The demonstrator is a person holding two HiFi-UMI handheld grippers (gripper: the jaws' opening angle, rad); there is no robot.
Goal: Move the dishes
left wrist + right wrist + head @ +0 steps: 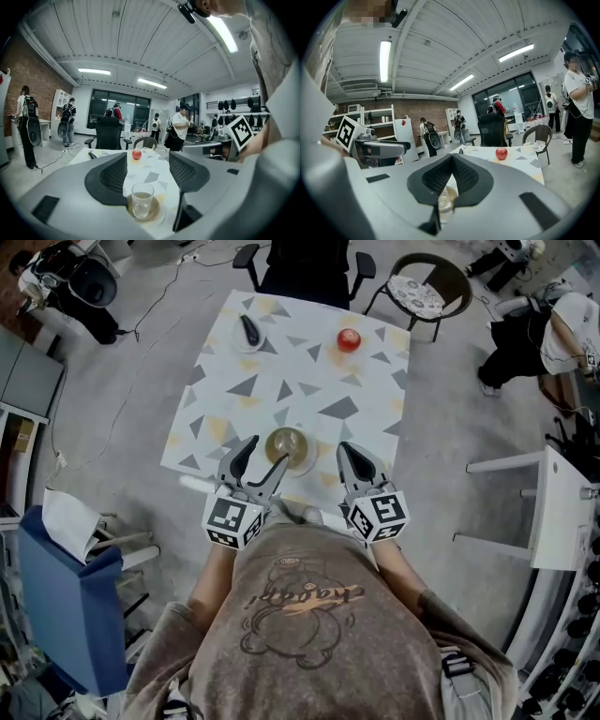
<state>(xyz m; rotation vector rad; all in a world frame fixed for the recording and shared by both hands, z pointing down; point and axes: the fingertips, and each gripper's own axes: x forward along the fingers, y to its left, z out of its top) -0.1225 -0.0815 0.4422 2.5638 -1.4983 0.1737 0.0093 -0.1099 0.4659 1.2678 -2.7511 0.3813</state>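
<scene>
- Left claw stands wide, with the glass on its saucer just ahead, ungripped.
- Right claw is closed on nothing, just right of the saucer.
- Nothing is lifted yet, so the moving looks barely begun.

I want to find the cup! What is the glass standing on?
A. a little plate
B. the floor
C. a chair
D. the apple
A: the glass stands upright in the middle of a little round plate, whose rim shows all around it.
</scene>
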